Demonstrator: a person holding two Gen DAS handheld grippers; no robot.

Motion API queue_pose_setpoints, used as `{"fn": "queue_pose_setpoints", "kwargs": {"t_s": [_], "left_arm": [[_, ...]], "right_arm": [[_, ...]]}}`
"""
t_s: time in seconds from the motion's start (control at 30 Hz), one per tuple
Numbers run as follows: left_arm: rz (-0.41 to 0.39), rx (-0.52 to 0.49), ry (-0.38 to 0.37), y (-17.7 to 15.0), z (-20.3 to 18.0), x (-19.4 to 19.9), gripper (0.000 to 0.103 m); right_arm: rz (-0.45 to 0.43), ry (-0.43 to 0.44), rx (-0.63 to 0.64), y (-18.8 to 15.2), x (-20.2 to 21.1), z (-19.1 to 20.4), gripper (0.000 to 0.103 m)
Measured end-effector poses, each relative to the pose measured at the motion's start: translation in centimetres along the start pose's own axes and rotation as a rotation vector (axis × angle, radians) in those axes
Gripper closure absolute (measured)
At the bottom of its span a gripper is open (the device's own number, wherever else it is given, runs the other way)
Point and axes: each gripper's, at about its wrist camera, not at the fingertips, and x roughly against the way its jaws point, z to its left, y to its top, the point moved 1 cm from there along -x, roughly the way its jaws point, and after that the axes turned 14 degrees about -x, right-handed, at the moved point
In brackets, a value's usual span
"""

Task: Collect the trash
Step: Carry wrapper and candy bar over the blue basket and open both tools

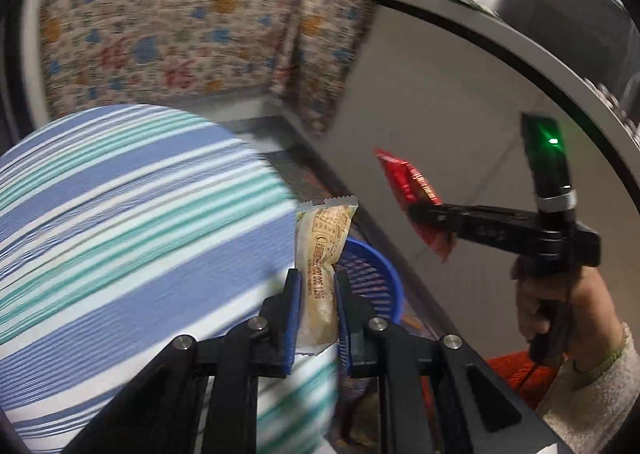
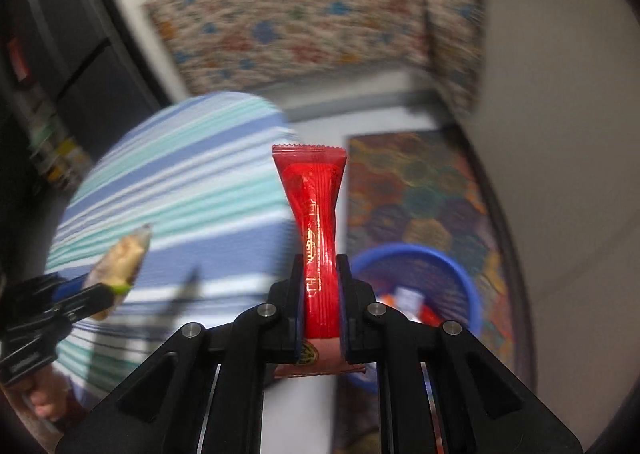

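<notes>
My left gripper (image 1: pixel 317 286) is shut on a beige snack wrapper (image 1: pixel 323 254), which stands up between the blue pads. A red snack wrapper (image 2: pixel 316 213) is pinched at its waist by my right gripper (image 2: pixel 319 286), which is shut. Both hang in the air beside a round table with a blue, green and white striped cloth (image 1: pixel 120 221). A blue plastic basket (image 2: pixel 424 286) sits on the floor below and to the right of the table, with a few wrappers inside. In the left wrist view the right gripper (image 1: pixel 416 213) holds the red wrapper (image 1: pixel 404 181) to the right; in the right wrist view the left gripper (image 2: pixel 116 290) shows at the left.
A patterned floral cloth (image 1: pixel 172 29) covers furniture at the back. A colourful honeycomb mat (image 2: pixel 424 189) lies on the floor under the basket. A pale cabinet side (image 1: pixel 440 93) stands to the right. A person's hand and cream sleeve (image 1: pixel 592 374) hold the right gripper.
</notes>
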Motion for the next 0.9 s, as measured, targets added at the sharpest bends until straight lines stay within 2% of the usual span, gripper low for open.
{"fn": "queue_pose_setpoints", "kwargs": {"t_s": [0.07,0.17,0.3,0.43,0.6,0.63,0.67,0.7,0.73,0.8,0.9], "left_arm": [[0.032,-0.026,-0.044,1.2,-2.7,-3.1,0.086],[0.082,-0.046,-0.069,2.1,-5.1,-7.7,0.086],[0.129,-0.028,-0.079,2.2,-6.2,-12.9,0.086],[0.166,-0.026,-0.082,2.5,-6.5,-17.0,0.086],[0.198,-0.052,-0.083,2.6,-6.6,-20.6,0.082],[0.207,-0.052,-0.089,2.6,-6.6,-21.2,0.074],[0.213,-0.053,-0.093,2.4,-6.4,-21.6,0.067],[0.215,-0.050,-0.093,2.5,-6.3,-22.0,0.052],[0.211,-0.046,-0.088,2.5,-6.2,-22.2,0.045],[0.191,-0.041,-0.078,2.8,-5.8,-22.0,0.045],[0.135,-0.048,-0.048,3.5,-5.5,-20.4,0.036]], "right_arm": [[0.015,-0.028,-0.052,0.1,-0.3,-3.5,0.091],[0.036,-0.051,-0.117,0.0,-1.4,-7.4,0.091],[0.091,-0.037,-0.227,-0.3,-3.7,-12.0,0.091],[0.125,-0.025,-0.275,-0.5,-5.5,-14.5,0.091],[0.164,-0.030,-0.300,-1.5,-8.8,-15.8,0.089],[0.172,-0.027,-0.303,-2.0,-10.0,-16.1,0.085],[0.177,-0.025,-0.313,-2.2,-11.1,-16.5,0.068],[0.180,-0.021,-0.327,-2.6,-12.0,-16.9,0.053],[0.176,-0.023,-0.340,-2.9,-12.6,-17.4,0.036],[0.152,-0.058,-0.359,-3.4,-13.0,-18.4,0.035],[0.141,-0.092,-0.385,-3.2,-11.9,-19.2,0.029]]}}
